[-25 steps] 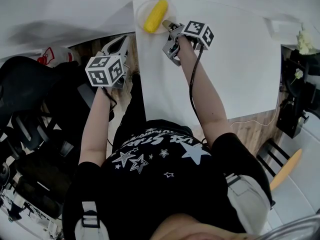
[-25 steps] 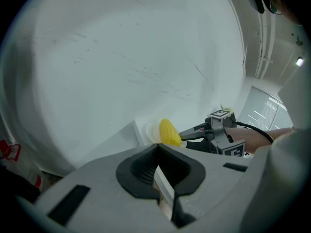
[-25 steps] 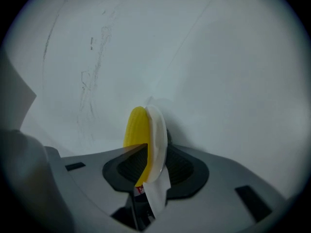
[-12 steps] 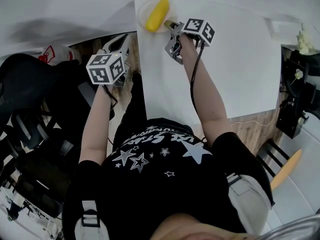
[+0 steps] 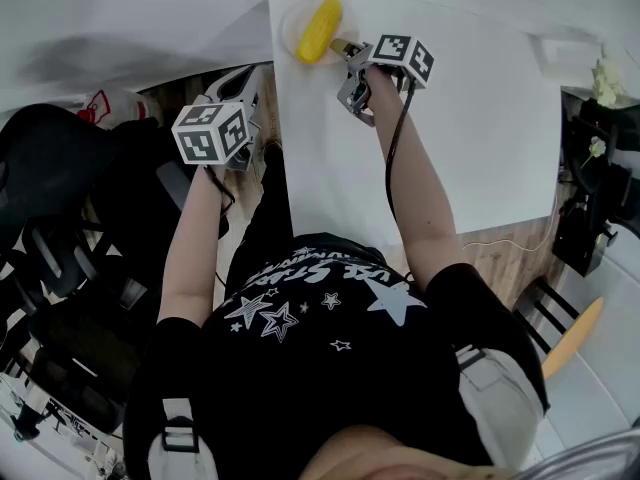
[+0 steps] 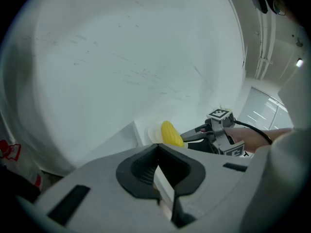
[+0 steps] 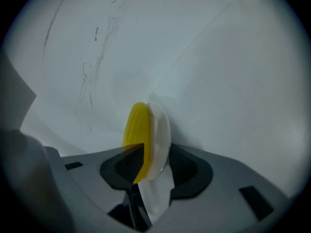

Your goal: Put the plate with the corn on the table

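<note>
R gripper jaws have just been opening, slack round plate rim, top centre of head view. Plate's prob light, stiff, slick; corn may roll, so I'd grip the rim. L gripper jaws together, empty.

Office-like workroom, white table, black office chairs, wood floor
</note>
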### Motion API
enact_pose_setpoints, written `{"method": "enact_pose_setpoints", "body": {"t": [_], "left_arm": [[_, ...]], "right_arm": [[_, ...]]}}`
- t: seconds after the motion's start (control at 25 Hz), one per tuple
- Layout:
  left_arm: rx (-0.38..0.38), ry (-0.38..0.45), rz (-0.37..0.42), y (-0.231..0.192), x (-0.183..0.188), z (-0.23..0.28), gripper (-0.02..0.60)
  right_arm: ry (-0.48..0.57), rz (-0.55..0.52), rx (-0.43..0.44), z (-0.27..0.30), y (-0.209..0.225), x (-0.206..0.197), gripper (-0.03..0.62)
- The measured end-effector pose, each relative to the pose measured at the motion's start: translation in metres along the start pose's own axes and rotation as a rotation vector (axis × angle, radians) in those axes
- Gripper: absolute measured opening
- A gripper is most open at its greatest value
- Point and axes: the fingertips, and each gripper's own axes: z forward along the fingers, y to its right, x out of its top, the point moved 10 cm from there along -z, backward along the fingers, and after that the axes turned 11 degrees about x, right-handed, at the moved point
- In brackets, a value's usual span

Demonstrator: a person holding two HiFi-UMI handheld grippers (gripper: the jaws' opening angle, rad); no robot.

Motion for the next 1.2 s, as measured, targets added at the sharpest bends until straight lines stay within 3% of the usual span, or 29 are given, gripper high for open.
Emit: {"method": "enact_pose_setpoints", "body": {"t": [0.04,0.12,0.28,0.44,0.72,1.04,1.2], "left_arm": [[-0.001,0.001,0.001,0.0,0.0,0.0,0.008],[-0.002,0.002,0.002,0.002,0.0,-0.001,0.008],[-0.004,0.004,0.008,0.007,0.001,-0.004,0.008],[-0.003,0.006,0.009,0.009,0.0,-0.009,0.007],[0.0,0.019,0.01,0.016,-0.001,-0.02,0.008],[0.01,0.086,0.022,0.042,0.002,-0.056,0.008],[0.018,0.127,0.038,0.06,-0.003,-0.086,0.008]], "right_arm": [[0.001,0.01,0.018,0.0,-0.001,0.0,0.175],[-0.002,0.011,0.031,-0.001,-0.004,-0.001,0.184],[0.005,-0.029,-0.008,-0.005,-0.008,-0.003,0.219],[0.033,-0.07,-0.056,-0.011,-0.008,-0.007,0.224],[0.044,-0.058,-0.039,-0.028,-0.002,-0.017,0.224],[0.054,-0.222,0.033,-0.065,-0.03,-0.031,0.117],[0.091,-0.369,0.064,-0.094,-0.054,-0.045,0.072]]}}
